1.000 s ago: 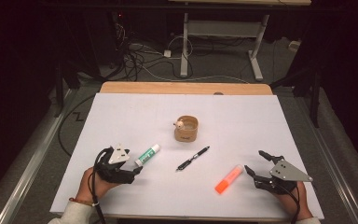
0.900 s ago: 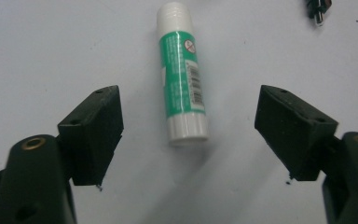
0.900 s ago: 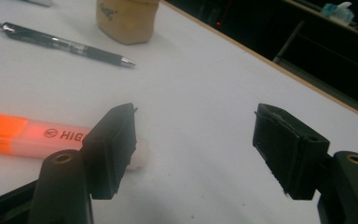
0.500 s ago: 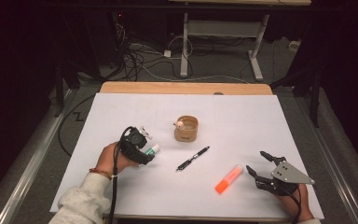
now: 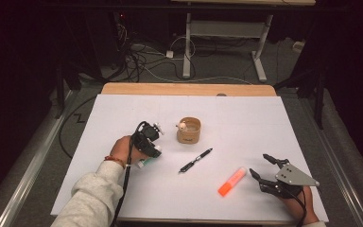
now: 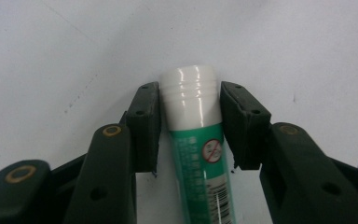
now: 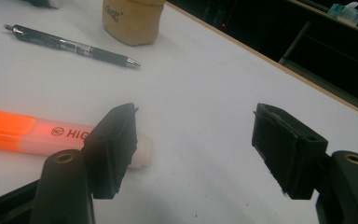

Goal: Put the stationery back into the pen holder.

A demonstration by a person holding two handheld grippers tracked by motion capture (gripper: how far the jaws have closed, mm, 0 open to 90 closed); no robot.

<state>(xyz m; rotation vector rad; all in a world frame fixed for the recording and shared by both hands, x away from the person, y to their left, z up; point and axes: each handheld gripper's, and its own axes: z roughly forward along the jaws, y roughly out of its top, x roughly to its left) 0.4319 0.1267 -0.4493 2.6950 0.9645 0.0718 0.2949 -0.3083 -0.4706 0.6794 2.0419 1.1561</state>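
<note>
Counter (image 5: 264, 123): white top with a wooden strip along its far edge, carrying four loose items.

Left gripper (image 5: 152, 144): held in the person's left hand (image 5: 123, 149), positioned left of centre, over the glue stick. In the left gripper view its fingers (image 6: 144, 116) stand on either side of the stick at the cap end, close against it. The fingers have just been closing with the stick between them. A narrow gap shows on the right side, so a firm clench cannot be confirmed; I record them as not yet pressing.

Right gripper (image 5: 264, 168): near the front right corner, resting low, fingers (image 7: 114, 140) released and wide apart, nothing between them.

Wooden cup (image 5: 189, 130): upright near the counter's centre, just beyond the left gripper toward the far edge.

Orange highlighter (image 5: 232, 181): lying flat toward the front edge, just beside the right gripper's left finger.

Glue stick (image 6: 198, 140): green body, white cap, lying flat on the counter left of centre, under the left gripper.

Black pen (image 5: 196, 160): lying flat between the glue stick and the highlighter, well apart from both grippers.
</note>
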